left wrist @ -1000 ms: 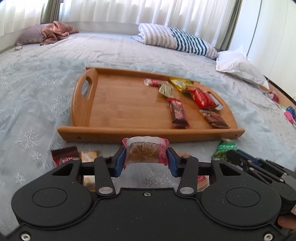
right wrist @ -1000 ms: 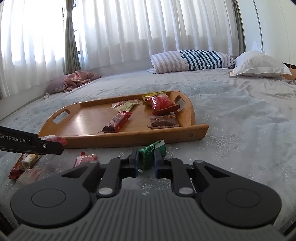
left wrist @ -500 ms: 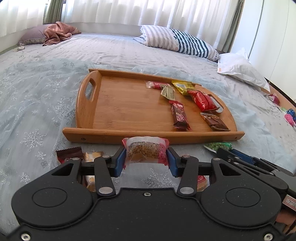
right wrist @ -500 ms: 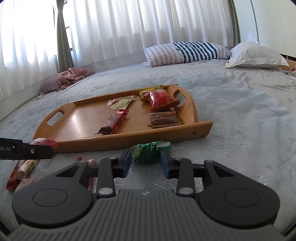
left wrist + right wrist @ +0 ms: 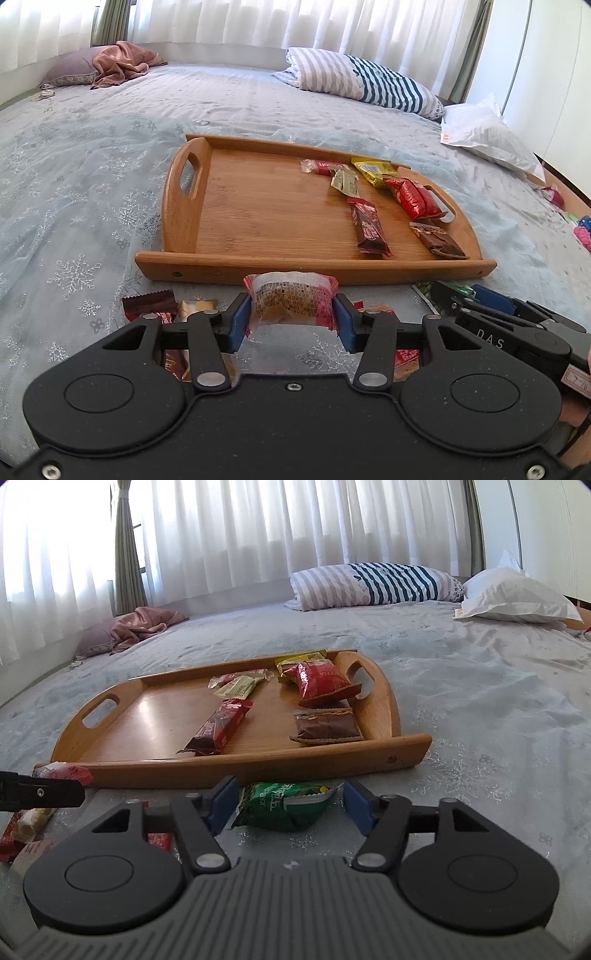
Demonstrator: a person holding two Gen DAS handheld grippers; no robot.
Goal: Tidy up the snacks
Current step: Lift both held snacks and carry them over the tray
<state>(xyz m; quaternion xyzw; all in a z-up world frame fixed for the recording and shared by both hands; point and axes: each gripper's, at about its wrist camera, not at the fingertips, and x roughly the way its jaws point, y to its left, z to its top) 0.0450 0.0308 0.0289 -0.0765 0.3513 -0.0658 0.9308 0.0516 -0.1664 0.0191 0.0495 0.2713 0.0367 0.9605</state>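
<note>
The right gripper has let go: its fingers, clamped on the green snack packet a second ago, now stand spread, and the packet lies on the bed between them, just short of the wooden tray. That snack is not yet sorted. The left gripper still pinches the red-edged cake packet just before the tray's near rim. Beyond that low rim the tray's left half is bare wood, while bars fill its right side.
</note>
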